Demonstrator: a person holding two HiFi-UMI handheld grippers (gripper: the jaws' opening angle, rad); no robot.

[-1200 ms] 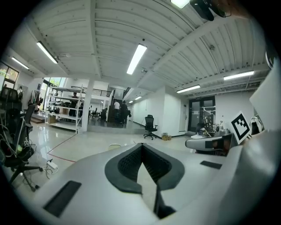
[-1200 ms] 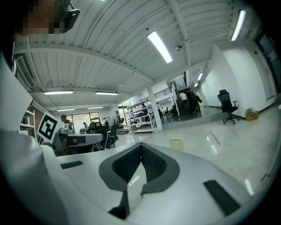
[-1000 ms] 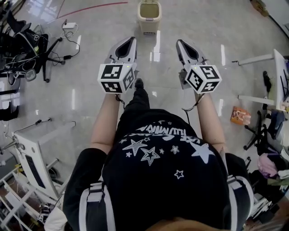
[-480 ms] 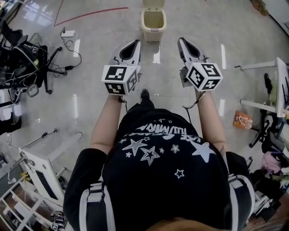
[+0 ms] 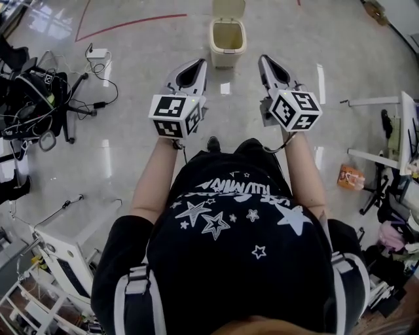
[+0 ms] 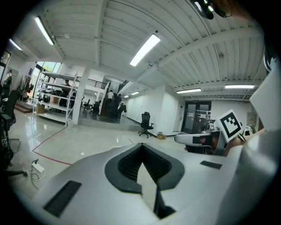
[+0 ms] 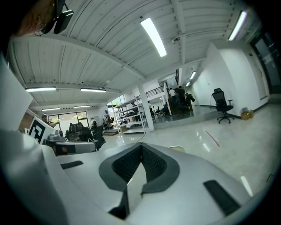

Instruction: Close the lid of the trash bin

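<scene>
The beige trash bin (image 5: pixel 228 40) stands on the shiny floor at the top middle of the head view, its inside showing and its lid (image 5: pixel 229 8) tipped up behind it. Both grippers are held out ahead of the person, short of the bin. My left gripper (image 5: pixel 198 63) points at the bin's near left side, shut and holding nothing. My right gripper (image 5: pixel 264 60) is to the bin's right, also shut and holding nothing. In the left gripper view the jaws (image 6: pixel 141 144) meet at the tip and hide the bin. Over the right gripper's closed jaws (image 7: pixel 141 144) a beige edge (image 7: pixel 178 149) peeks out.
At the left lie a black chair base with cables (image 5: pixel 39 98) and a white power strip (image 5: pixel 97 52). A red floor line (image 5: pixel 131 23) runs at the top left. A white frame (image 5: pixel 59 248) stands at the lower left. At the right are an orange packet (image 5: pixel 350 175) and a desk (image 5: pixel 400 124).
The person has walked forward: the bin has slid down the head view and nearer to the gripper tips. Both grippers stay shut and side by side.
</scene>
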